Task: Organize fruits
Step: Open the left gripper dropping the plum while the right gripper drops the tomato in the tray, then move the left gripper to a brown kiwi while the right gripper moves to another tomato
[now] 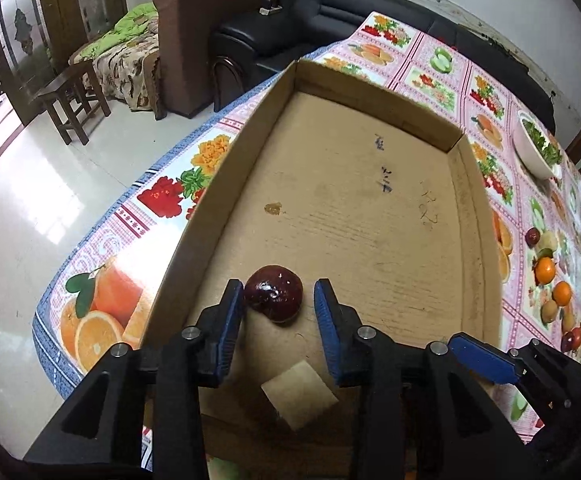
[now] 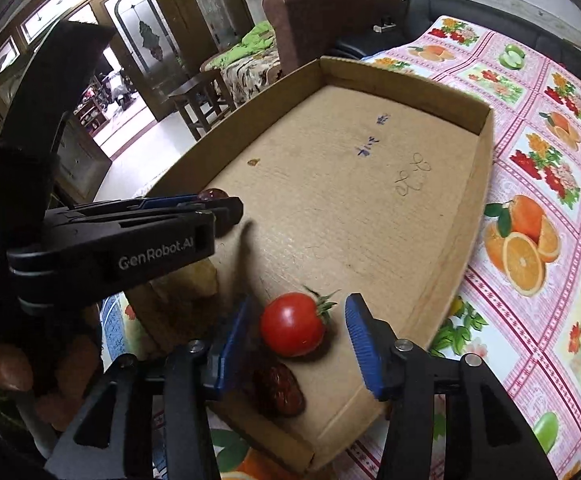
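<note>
Inspector: Cardboard tray [image 1: 330,184], shallow and open-topped, sits on the fruit-print tablecloth [image 1: 102,280]. What is inside it?

Operator: I see three fruits, all near the tray's near edge. Under my left gripper [image 1: 278,300] lies a dark red fruit [image 1: 274,298], roundish, close to the near left corner. Under my right gripper [image 2: 296,320] lies a red tomato [image 2: 292,324]. A wrinkled dark date [image 2: 278,386] rests just behind the tomato, at the near edge.

Inspector: Orientation?

Operator: The tomato lies on its side, its green stem [image 2: 322,304] pointing toward the tray's right wall. The date's long axis runs roughly along the near edge, slanting slightly. For the dark red fruit I cannot tell which end is which.

Inspector: State of the tools?

Operator: On the left, the jaws are parted. The left pad [image 1: 232,308] seems to just meet the fruit, while the right pad stands clear, so nothing is clamped. On the right, both jaws stand apart from the tomato, with a gap on each side. I hold nothing in either tool.

Inspector: Anything else?

Operator: A pale card flap [image 1: 298,396] lies by the near edge. Loose oranges [image 1: 544,270] and other fruit lie on the tablecloth beyond the tray's right wall, and a white bowl [image 1: 532,152] of greens stands near the far right corner.
</note>
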`<control>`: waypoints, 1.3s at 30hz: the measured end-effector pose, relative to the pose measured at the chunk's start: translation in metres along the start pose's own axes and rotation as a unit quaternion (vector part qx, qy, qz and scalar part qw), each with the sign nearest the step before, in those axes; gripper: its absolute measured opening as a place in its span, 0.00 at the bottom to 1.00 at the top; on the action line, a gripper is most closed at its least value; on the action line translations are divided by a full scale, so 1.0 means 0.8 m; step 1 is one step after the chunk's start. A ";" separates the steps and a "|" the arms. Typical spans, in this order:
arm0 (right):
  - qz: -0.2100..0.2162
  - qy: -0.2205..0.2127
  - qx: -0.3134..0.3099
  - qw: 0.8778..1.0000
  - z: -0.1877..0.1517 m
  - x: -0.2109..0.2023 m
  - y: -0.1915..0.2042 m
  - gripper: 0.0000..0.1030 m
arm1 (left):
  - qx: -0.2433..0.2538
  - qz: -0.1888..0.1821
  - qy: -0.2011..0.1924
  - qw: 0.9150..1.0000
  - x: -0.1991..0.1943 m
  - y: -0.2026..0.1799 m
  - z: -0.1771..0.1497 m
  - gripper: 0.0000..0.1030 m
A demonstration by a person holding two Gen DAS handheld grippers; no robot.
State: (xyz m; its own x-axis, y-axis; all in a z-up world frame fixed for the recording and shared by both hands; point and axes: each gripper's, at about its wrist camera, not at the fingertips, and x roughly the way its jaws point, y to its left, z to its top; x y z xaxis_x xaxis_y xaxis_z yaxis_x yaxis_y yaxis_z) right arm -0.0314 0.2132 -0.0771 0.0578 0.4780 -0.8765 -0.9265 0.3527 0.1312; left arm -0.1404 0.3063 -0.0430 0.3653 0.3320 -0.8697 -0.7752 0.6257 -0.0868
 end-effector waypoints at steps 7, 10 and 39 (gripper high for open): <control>0.001 -0.025 0.012 1.000 -0.012 -0.037 -0.008 0.48 | 0.000 -0.007 -0.019 1.000 -0.026 -0.008 -0.003 0.38; 0.001 -0.041 0.022 0.999 -0.022 -0.060 -0.015 0.49 | 0.005 -0.013 -0.025 1.000 -0.035 -0.017 -0.006 0.38; -0.085 -0.092 0.208 0.970 -0.181 -0.192 -0.180 0.49 | 0.138 -0.067 -0.019 0.988 -0.076 -0.176 -0.069 0.42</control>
State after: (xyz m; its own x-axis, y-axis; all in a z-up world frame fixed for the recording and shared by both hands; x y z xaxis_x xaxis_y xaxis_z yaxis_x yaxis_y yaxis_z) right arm 0.0392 -0.0278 -0.0288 0.2966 0.5066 -0.8096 -0.6696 0.7147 0.2019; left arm -0.0819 0.1592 -0.0051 0.4781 0.2556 -0.8403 -0.5508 0.8325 -0.0601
